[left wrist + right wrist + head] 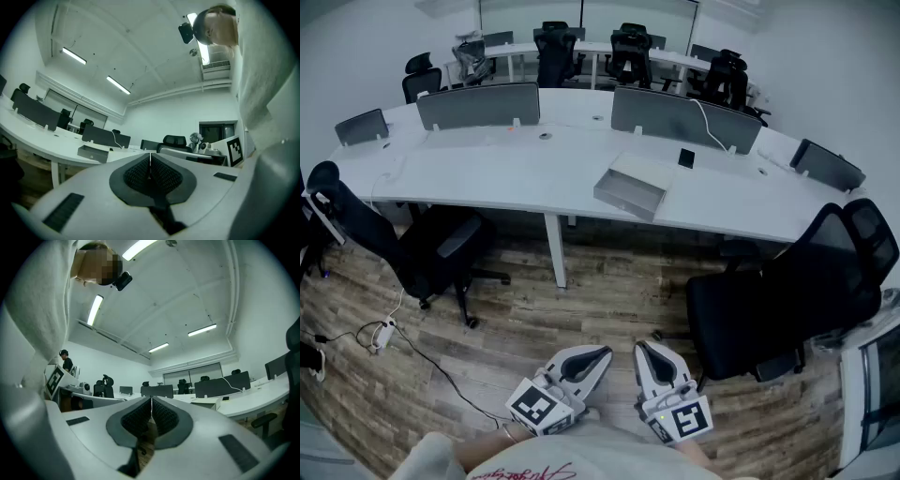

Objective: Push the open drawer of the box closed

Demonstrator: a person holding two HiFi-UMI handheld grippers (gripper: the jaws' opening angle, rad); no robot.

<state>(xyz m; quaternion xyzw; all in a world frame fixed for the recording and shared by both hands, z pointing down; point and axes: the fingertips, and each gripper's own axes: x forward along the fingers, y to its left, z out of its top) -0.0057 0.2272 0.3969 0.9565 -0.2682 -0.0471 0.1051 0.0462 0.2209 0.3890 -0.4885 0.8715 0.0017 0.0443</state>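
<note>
Both tongs, the left gripper (589,358) and the right gripper (651,354), are hanging close to the person's body, jaws pressed together on nothing. Well ahead of them the box (630,187) is sitting on the white desk (487,183), its drawer (622,195) seemingly facing them. The job is waiting at the approach: next comes stepping forward and bringing a closed tip squarely against the drawer front.

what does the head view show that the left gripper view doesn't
Only the head view: both grippers seen from above, the left gripper and right gripper held low over the wood floor, well short of the desk. Only the left gripper view: that gripper's jaws closed together with nothing between them, and the ceiling lights overhead. Both: the grey box sitting on the white desk.
</note>
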